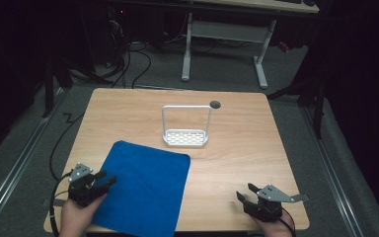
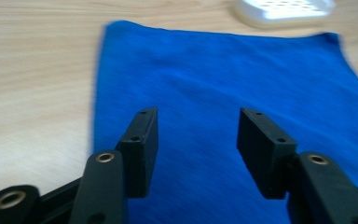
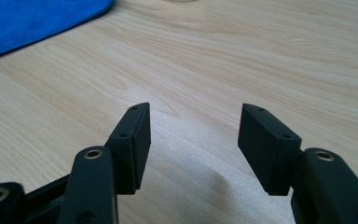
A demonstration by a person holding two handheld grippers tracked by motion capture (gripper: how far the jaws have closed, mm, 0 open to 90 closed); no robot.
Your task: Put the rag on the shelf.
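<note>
Dim workshop floor and cable runs surround a pale wooden table point(image 1: 237, 143), which carries little, so both tools have room to work. Seen from above, the left gripper point(image 1: 104, 180) has its jaws spread apart with nothing between them, poised over the near left edge of a blue cloth point(image 1: 143, 190); in the left gripper view the same parted jaws hang above the cloth point(image 2: 223, 88), apparently lined up to pinch its edge. The cloth lies flat and smooth, skewed to the table's edges, reaching from the near edge toward the middle, its near left corner closest to that hand. The right gripper point(image 1: 246, 193) rests by the near right corner, jaws likewise released and empty, over bare wood point(image 3: 242, 60); it sits well apart from the cloth, whose corner point(image 3: 37, 18) shows far off in its own view, likely waiting its turn. Beyond the cloth, near the table's middle, stands a white perforated rack with a tall wire handle point(image 1: 185, 133), upright, perhaps a place to hang the cloth. A dark grommet hole point(image 1: 215, 104) sits toward the far edge.
</note>
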